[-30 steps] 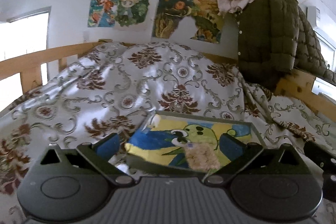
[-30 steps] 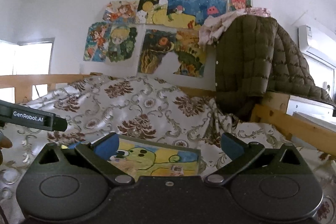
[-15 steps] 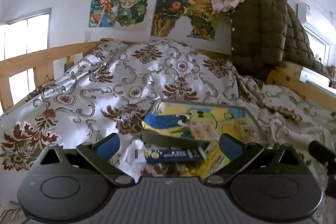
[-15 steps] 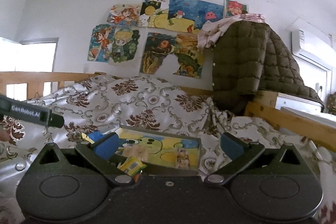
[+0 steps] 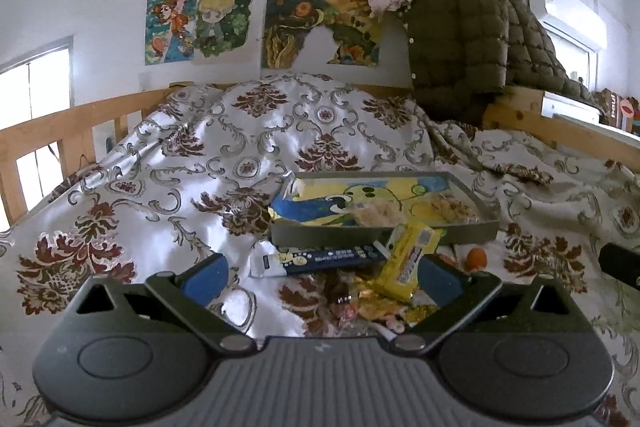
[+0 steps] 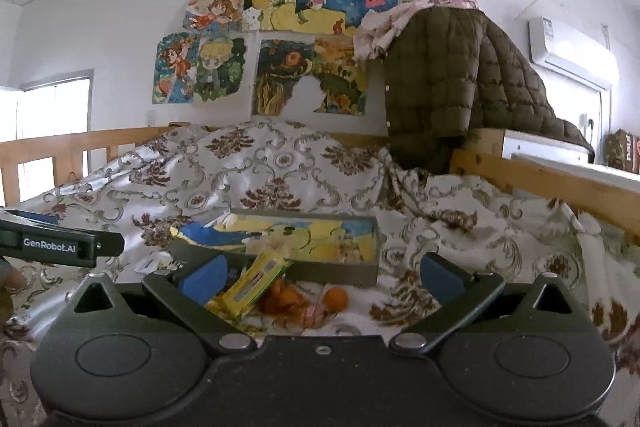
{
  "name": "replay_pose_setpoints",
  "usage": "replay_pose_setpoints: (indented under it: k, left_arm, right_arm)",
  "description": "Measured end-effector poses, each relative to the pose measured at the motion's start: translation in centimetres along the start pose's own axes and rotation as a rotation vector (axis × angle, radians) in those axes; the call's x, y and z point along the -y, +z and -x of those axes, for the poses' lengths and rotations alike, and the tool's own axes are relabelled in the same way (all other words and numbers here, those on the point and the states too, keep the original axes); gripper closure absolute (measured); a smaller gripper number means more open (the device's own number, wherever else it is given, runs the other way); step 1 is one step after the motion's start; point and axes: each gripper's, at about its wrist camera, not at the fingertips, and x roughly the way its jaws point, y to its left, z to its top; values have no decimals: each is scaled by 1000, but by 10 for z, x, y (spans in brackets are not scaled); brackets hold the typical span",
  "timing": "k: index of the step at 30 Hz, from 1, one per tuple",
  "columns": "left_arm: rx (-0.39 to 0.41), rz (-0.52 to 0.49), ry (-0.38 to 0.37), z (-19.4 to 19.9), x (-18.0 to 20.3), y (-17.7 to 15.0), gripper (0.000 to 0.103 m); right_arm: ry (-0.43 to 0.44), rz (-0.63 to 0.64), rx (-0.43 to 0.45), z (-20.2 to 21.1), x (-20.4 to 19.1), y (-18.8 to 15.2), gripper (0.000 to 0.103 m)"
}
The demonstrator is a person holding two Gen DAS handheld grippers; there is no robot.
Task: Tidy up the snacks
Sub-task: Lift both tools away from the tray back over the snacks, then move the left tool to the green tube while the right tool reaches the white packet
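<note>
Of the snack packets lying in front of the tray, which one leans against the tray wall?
The yellow packet: its upper end rests on the tray wall. The dark blue packet lies flat on the bedcover.

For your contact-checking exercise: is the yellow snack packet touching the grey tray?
Touching. In the left wrist view the yellow snack packet leans with its upper end on the front wall of the grey tray; the right wrist view shows the same lean.
</note>
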Motion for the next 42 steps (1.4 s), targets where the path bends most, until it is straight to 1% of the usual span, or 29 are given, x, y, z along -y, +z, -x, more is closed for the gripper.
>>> replay_pose_setpoints:
  k: [9,21,30,35,37,42]
  left_arm:
    - [-8,-44,-33,11,-4,-14,0]
    - [-102,-89,-37,3,-4,-30,0]
    - [-140,-122,-47,-2,2,-36,0]
    - [-193,-147,-64,-7,5,-41,0]
    - [-208,-161,-59,-10,6,-42,0]
    - [-243,-221,-14,-17,11,-47,0]
  right_arm:
    - [-6,26,-64,3,-15,-11,1]
    - [17,109,-164,-13,-29,-20,1]
    - [25,121,-190,-18,-30,-22,1]
    - [26,119,-193,-18,-29,-22,1]
    - [24,121,-197,-19,-29,-22,1]
    - [23,136,-214,-22,-32,-22,1]
